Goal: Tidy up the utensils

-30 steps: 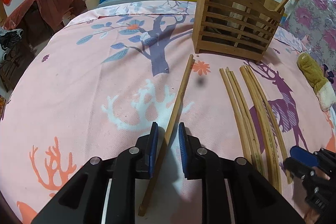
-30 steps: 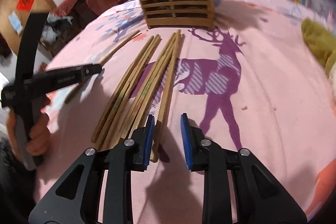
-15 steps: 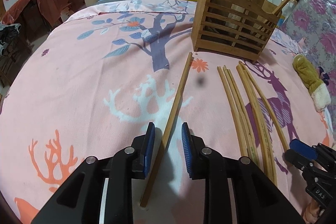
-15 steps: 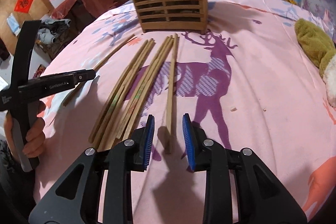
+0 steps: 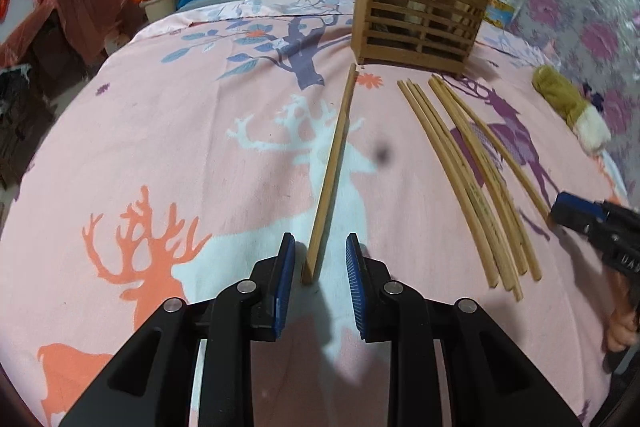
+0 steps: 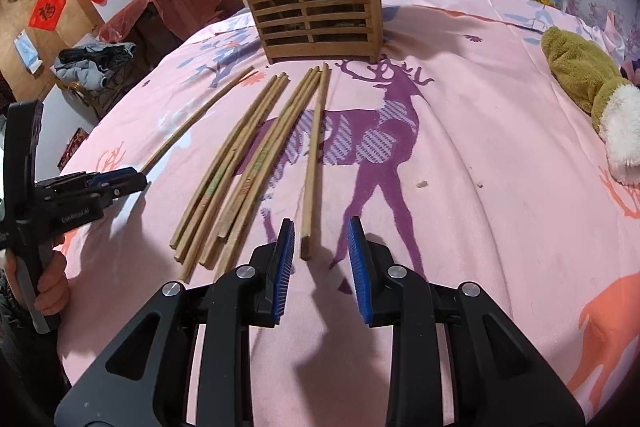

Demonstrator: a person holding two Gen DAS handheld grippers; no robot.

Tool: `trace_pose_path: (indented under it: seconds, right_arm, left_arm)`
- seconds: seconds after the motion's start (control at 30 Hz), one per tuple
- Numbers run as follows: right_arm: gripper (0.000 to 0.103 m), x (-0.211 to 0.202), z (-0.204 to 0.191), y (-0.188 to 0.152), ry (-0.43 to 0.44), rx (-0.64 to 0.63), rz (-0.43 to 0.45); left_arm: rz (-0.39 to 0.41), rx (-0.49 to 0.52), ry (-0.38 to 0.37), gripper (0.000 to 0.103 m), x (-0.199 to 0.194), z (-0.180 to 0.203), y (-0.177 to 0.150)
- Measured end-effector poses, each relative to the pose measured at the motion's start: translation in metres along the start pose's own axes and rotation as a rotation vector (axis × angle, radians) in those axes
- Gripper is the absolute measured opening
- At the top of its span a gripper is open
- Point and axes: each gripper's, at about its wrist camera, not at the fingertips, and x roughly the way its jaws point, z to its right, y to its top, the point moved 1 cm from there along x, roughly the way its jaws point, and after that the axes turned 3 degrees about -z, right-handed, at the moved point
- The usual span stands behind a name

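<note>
Both tongs hover low over a counter covered by a pink deer-print cloth [image 5: 160,147]. Left tongs [image 5: 320,281] stand partly spread, nothing pinched; the near end of a lone chopstick [image 5: 332,163] lies just ahead of the gap between the blue pads. Right tongs [image 6: 320,263] likewise partly spread and empty, with the near end of a separated chopstick [image 6: 314,155] just ahead of the gap. A bundle [image 6: 240,167] of chopsticks lies just left of that one. The wooden holder [image 6: 316,11] stands at the far end of the sticks, already carrying at least two upright sticks.

Step in hand, judged: each tongs lines up on one stick end for pickup. To do it well: bring the pads down astride the stick close to its end, keep the stick centred in the gap, close squarely so it does not roll or twist. The right side should stay clear of the bundle beside it.

Versus a second ago: the left tongs sat astride the stick's lower part; now the stick end lies ahead of the pads. The right chopstick lay against the bundle; now it lies apart. The right jaws have just been opening a little, nothing between them.
</note>
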Motion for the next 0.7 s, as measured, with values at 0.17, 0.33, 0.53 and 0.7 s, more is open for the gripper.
trace_pose_path:
  seconds: [0.17,0.33,0.53,0.7]
  right_arm:
    - [0.030,0.000,-0.004,-0.001,-0.003,-0.020,0.007]
    - [0.030,0.006,-0.008,-0.003,-0.021,-0.043,-0.014]
    - [0.007,0.012,-0.016,-0.007,-0.101,-0.098,-0.019]
    - [0.007,0.005,-0.016,-0.005,-0.099,-0.100,0.014]
  left_arm:
    - [0.015,0.042,0.052,0.024,0.003,0.007,0.001]
    - [0.018,0.053,0.050,0.013,0.004,0.010,0.002]
    - [0.023,0.070,0.053,0.006,0.004,0.014,0.002]
    - [0.041,0.066,0.030,0.006,-0.001,0.015,0.002]
